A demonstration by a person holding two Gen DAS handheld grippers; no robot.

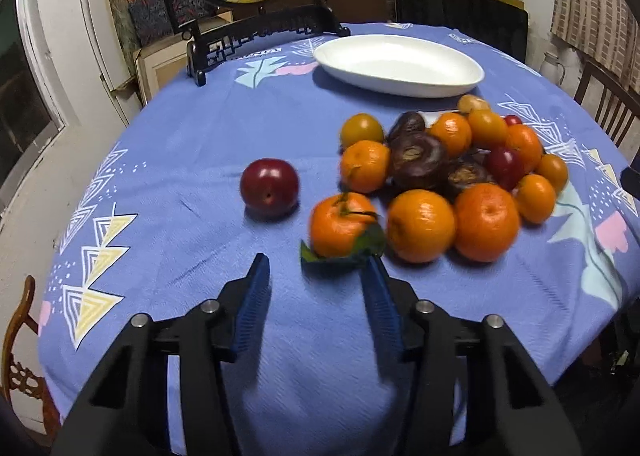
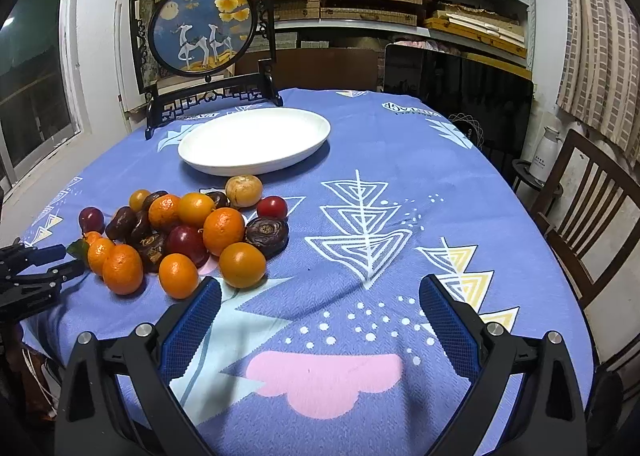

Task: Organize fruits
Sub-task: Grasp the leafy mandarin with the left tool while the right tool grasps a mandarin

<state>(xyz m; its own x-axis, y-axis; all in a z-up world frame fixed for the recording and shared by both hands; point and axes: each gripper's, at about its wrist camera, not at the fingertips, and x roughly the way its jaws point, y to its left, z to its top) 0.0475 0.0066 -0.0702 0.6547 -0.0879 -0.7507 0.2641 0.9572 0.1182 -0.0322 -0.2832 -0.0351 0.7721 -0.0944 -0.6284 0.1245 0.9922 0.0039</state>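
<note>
We hold our left gripper (image 1: 316,272) low over the blue tablecloth (image 1: 180,215). Its two blue fingers are spread apart and hold nothing. Just past them sits an orange with a green leaf (image 1: 340,225). The right finger looks like it is touching the leaf, but the picture is blurry there, so we cannot be sure.

Our right gripper (image 2: 320,292) is spread wide too, with nothing in it. It hangs over a bare part of the cloth, to the right of the fruit.

A little farther is the pile of fruit (image 1: 448,171). It has oranges, small yellow fruits, red plums and dark brown wrinkly fruits, all mixed up and touching each other. One red plum (image 1: 269,188) sits by itself, left of the pile.

Farther still is the white plate (image 1: 400,65). There is no fruit on it. One pale round fruit (image 2: 244,191) lies just in front of it, on the cloth.

So we think the job has hardly begun. No fruit is on the plate yet, and nothing is sorted. We guess the leafy orange is first.
</note>
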